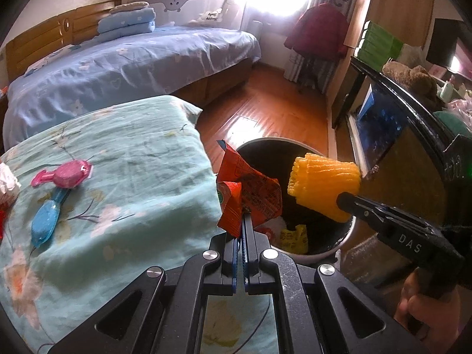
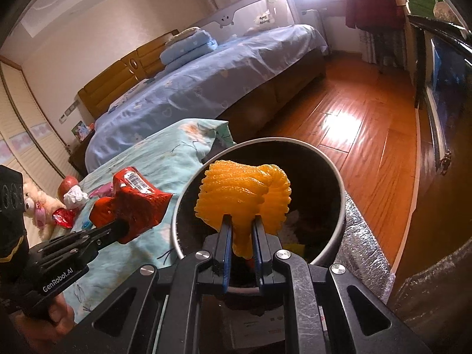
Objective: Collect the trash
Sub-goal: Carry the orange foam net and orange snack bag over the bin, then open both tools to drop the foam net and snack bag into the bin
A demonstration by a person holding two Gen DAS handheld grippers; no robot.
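My left gripper (image 1: 243,218) is shut on a red snack wrapper (image 1: 250,191) at the bin's left rim; it also shows in the right wrist view (image 2: 132,203). My right gripper (image 2: 241,224) is shut on a yellow foam net (image 2: 244,194) and holds it over the round dark trash bin (image 2: 339,183). The net (image 1: 323,185) and the bin (image 1: 348,233) also show in the left wrist view, with yellow and white trash inside. A pink wrapper (image 1: 66,174), a blue wrapper (image 1: 45,221) and a white crumpled tissue (image 1: 7,181) lie on the teal floral bedding (image 1: 132,191).
A blue-sheeted bed (image 1: 132,67) stands behind, wooden floor (image 1: 274,112) beyond the bin. A dark cabinet with clutter (image 1: 398,112) is on the right. A silver foil mat (image 2: 368,250) lies beside the bin. A plush toy (image 2: 35,203) and a red wrapper (image 2: 63,216) are at left.
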